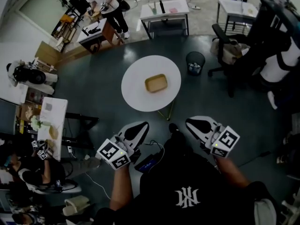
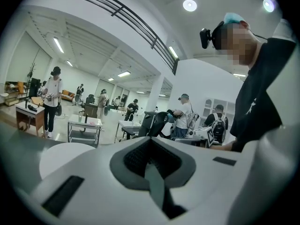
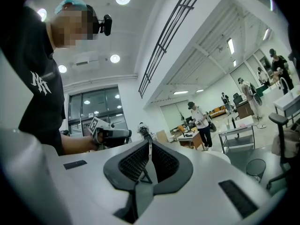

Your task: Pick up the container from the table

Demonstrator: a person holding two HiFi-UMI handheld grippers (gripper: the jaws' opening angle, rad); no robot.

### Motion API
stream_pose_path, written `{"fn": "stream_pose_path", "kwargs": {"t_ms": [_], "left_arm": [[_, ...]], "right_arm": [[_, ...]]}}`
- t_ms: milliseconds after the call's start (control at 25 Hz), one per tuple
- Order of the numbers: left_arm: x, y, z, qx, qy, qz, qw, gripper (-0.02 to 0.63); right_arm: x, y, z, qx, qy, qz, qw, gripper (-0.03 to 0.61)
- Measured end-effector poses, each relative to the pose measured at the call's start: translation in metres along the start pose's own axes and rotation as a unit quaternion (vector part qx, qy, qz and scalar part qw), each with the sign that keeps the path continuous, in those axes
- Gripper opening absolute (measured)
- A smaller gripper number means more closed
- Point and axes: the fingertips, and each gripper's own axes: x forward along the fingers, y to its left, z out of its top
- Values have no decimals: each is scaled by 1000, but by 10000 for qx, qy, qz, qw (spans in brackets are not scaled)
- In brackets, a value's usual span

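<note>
Dark floor (image 1: 93, 88), open room, desks and other people at the far side.

Person in a black shirt (image 1: 187, 191) stands at the near edge, one claw in each hand, both held out toward the table.

Round white table (image 1: 136, 95) sits mid-floor, well apart from the person. A black office chair (image 1: 232, 41) stands to its far right. A dark waste bin (image 1: 195, 63) stands just beside the table on the right.

Left gripper (image 1: 140, 125): held near, left of the person's front, well short of the table. Jaws closed together, nothing between them.

Right gripper (image 1: 191, 122): held near, on the right, also well short of the table. Jaws closed together, nothing between them.

Container (image 1: 156, 83): tan, shallow, roughly rectangular. It rests on the table top a little right of centre, alone, with neither claw touching it.
</note>
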Motion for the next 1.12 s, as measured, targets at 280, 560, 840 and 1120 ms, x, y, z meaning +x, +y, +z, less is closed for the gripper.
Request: {"fn": "stream_pose_path", "kwargs": {"t_ms": [280, 560, 840, 1120], "left_arm": [[19, 51, -5, -328, -319, -28, 9990, 3], [43, 128, 24, -469, -500, 11, 9976, 3], [61, 201, 37, -383, -207, 136, 9990, 3], [62, 254, 31, -651, -380, 315, 9967, 3]], "right_arm": [[21, -33, -7, 136, 235, -158, 9995, 44], [79, -82, 25, -100, 534, -73, 9985, 44], [132, -148, 47, 137, 440, -320, 9984, 44], [179, -182, 36, 130, 850, -382, 9956, 44]]}}
